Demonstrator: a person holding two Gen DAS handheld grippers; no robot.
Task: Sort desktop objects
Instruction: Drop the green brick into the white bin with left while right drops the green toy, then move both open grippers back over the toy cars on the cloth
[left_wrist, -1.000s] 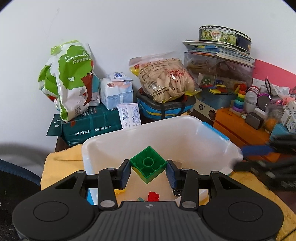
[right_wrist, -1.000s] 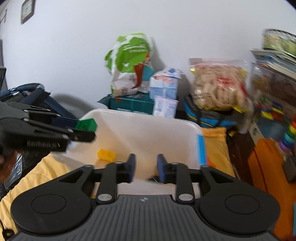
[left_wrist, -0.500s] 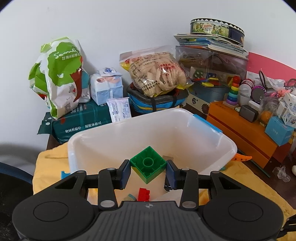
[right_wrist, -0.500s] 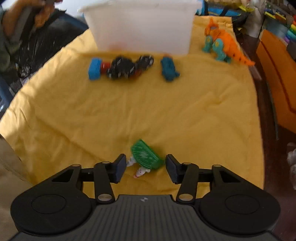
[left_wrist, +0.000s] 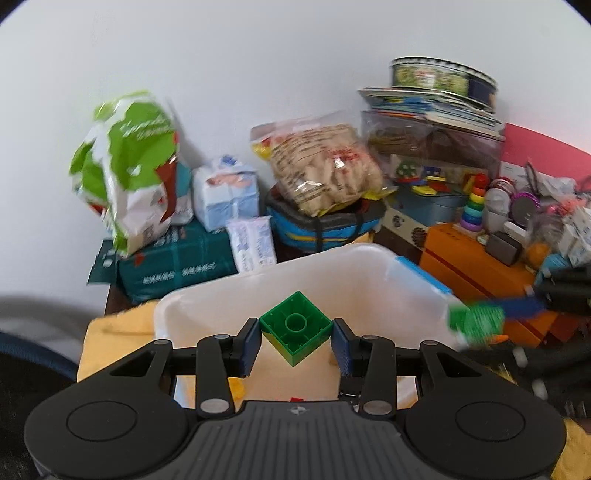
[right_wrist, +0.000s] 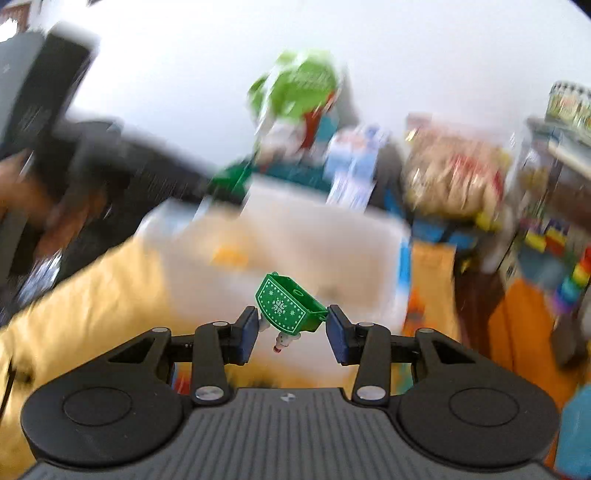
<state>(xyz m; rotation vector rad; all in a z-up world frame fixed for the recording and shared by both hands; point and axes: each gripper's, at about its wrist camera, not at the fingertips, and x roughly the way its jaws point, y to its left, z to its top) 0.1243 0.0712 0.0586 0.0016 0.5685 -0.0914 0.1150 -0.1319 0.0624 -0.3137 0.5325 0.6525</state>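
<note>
My left gripper (left_wrist: 295, 341) is shut on a green building block (left_wrist: 295, 326), held above the white plastic bin (left_wrist: 369, 273). A yellow piece (left_wrist: 236, 387) and a red piece (left_wrist: 295, 398) lie in the bin below. My right gripper (right_wrist: 291, 325) is shut on a green toy with a snowflake pattern (right_wrist: 286, 308), held in the air near the bin (right_wrist: 332, 236); this view is blurred. The right gripper and its green toy (left_wrist: 476, 319) also show blurred at the right of the left wrist view.
The bin stands on a yellow cloth (right_wrist: 92, 295). Behind it are a green-and-white bag (left_wrist: 129, 166), a dark green box (left_wrist: 177, 266), a snack bag (left_wrist: 325, 170), an orange box (left_wrist: 472, 262) and stacked toys and books (left_wrist: 436, 110).
My right gripper closed on the green snowflake toy on the cloth, lifted it and swung up toward the bin. My left gripper stayed above the bin with the green block.
</note>
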